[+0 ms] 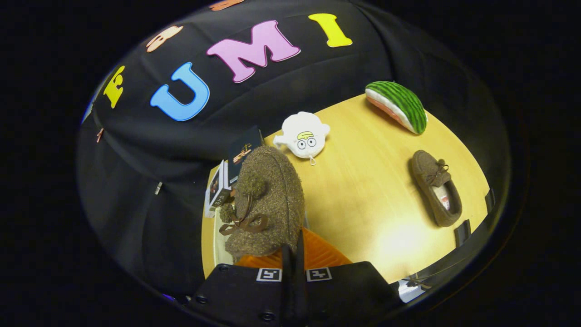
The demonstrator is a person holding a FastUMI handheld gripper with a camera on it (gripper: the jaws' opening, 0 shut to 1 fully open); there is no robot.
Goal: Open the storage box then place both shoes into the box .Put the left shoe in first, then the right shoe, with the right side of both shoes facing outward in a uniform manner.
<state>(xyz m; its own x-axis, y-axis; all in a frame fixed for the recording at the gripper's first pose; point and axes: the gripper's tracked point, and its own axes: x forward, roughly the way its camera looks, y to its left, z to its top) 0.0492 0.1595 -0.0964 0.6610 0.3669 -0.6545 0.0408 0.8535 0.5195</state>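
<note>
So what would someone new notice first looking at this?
Most likely the fuzzy brown shoe held up close by the fingers, which are shut on its orange sole. Beyond it on the wooden table lie a white plush toy and a watermelon-slice cushion, with the second brown shoe lying apart to one side.

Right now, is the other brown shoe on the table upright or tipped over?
Upright. The brown shoe sits sole-down on the table, opening facing up, well beyond the gripper, which is shut on the other shoe.
</note>
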